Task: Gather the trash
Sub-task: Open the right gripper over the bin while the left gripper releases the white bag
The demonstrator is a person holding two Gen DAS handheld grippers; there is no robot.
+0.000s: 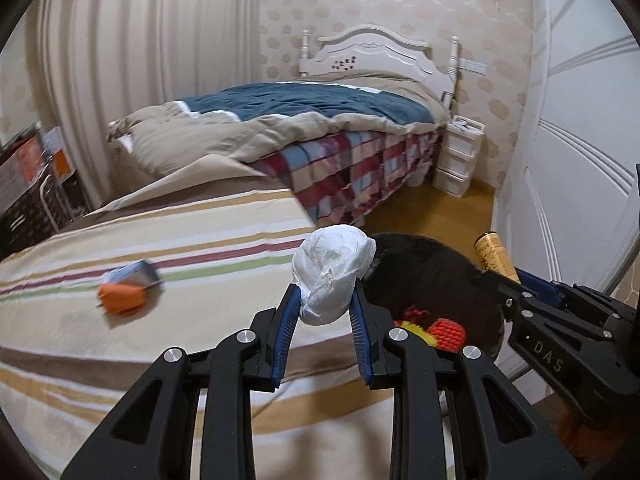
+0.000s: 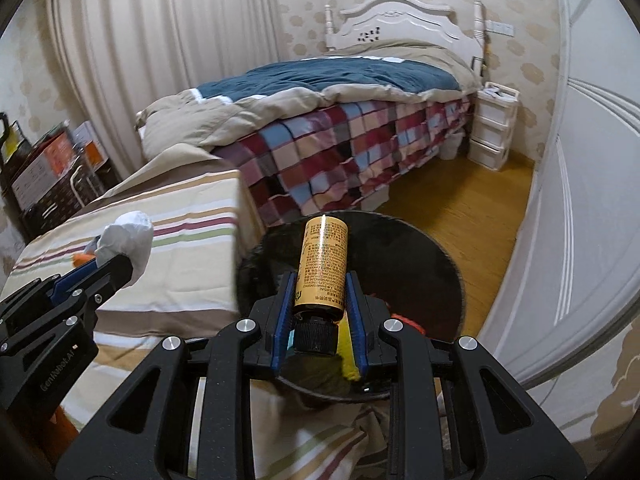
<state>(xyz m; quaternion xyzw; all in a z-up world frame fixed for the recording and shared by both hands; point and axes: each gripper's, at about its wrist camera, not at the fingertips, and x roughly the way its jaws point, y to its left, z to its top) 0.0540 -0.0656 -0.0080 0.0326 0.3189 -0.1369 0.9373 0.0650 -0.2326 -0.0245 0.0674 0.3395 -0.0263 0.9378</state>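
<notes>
My left gripper [image 1: 325,294] is shut on a crumpled white tissue wad [image 1: 334,270], held over the edge of the striped bed [image 1: 160,360]; the wad also shows in the right wrist view [image 2: 126,238]. My right gripper [image 2: 320,280] is shut on a small amber bottle [image 2: 322,268] with a black cap, its base pointing away from me; the bottle [image 1: 494,254] also shows in the left wrist view. Both hang near a round black bin [image 2: 420,264] that holds red and yellow scraps [image 1: 440,330]. A blurred orange and grey wrapper [image 1: 126,288] lies on the striped bedding.
A second bed with a blue and beige quilt [image 1: 304,108] and a checked cover stands behind. A white drawer unit [image 1: 458,156] is by the headboard, a white wardrobe [image 2: 592,160] on the right, wooden floor [image 2: 472,204] between, and boxes on a shelf [image 1: 28,184] at left.
</notes>
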